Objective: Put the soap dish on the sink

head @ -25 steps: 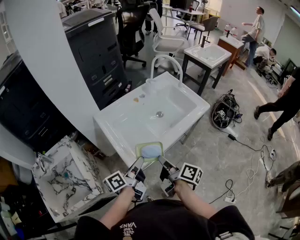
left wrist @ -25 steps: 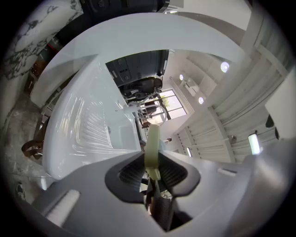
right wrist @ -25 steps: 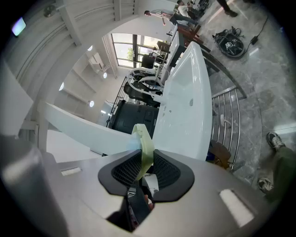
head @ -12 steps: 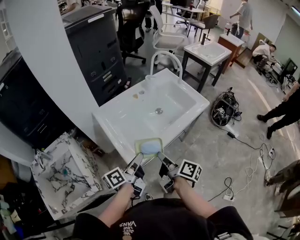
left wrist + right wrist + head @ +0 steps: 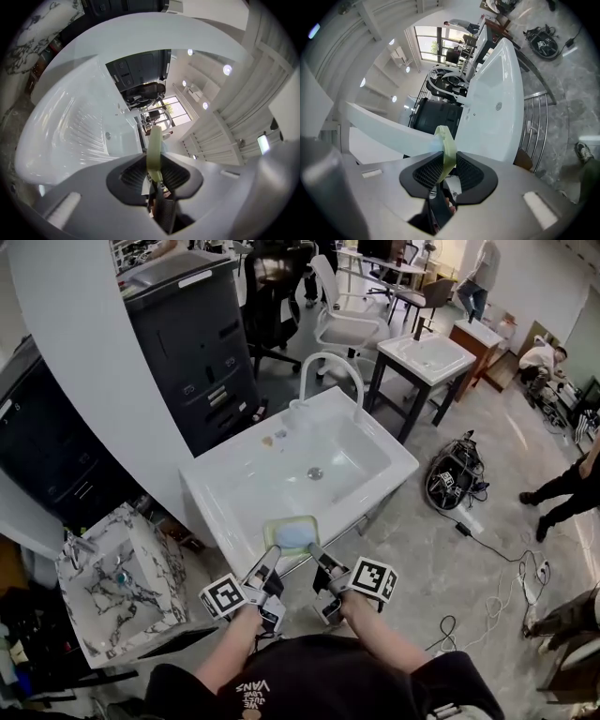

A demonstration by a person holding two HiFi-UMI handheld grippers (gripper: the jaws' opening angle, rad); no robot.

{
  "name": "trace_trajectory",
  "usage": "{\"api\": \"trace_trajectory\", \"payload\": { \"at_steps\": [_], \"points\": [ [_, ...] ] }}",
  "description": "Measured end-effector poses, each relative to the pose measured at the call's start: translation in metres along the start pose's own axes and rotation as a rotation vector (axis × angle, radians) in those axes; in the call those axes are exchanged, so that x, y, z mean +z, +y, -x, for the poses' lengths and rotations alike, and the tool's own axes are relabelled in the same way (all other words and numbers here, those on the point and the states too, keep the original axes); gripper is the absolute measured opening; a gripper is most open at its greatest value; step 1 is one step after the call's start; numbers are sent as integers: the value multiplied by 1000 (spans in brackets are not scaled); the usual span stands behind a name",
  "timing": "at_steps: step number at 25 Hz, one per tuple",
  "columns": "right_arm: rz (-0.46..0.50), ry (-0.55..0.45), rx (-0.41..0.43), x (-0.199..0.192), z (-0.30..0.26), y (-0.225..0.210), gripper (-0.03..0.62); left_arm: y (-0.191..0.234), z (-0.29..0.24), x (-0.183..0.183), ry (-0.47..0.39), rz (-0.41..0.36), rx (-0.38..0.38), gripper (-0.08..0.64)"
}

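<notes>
Now your left gripper (image 5: 270,557) and right gripper (image 5: 315,555) both pinch the soap dish (image 5: 292,534); the sink (image 5: 217,486) lies straight ahead.

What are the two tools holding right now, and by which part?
Both grip the pale green rectangular soap dish by its near rim: the left tool at the left end, the right tool at the right end.

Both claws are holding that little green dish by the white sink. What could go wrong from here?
The left gripper and right gripper each pinch only the thin near rim of the soap dish, so it could tip and spill the pale blue bar inside. It hangs right at the front edge of the sink; released there, it might drop to the floor.
</notes>
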State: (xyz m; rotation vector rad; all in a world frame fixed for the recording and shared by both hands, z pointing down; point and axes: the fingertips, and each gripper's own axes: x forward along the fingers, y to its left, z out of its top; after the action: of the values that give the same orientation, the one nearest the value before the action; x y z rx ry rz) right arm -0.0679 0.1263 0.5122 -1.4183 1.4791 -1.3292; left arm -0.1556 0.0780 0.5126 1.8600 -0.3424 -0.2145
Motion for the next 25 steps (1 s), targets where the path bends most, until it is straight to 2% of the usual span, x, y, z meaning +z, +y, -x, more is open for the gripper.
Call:
{"api": "trace_trajectory", "payload": {
  "at_steps": [7,15,17,21,25],
  "points": [
    [29,117,15,47,1,-12,77,-8,-40,-15,-110,2,18,137],
    [43,228,35,91,5,-30,77,-5,-74,-39,-206,21,119,137],
    [49,254,39,98,5,-32,78,-5,-79,-43,-230,22,136,137],
    [59,291,52,108,1,-34,78,-11,-91,-43,-274,16,97,137],
    [48,309,53,110,-6,-38,78,-5,-93,-41,-289,24,141,137]
  ]
}}
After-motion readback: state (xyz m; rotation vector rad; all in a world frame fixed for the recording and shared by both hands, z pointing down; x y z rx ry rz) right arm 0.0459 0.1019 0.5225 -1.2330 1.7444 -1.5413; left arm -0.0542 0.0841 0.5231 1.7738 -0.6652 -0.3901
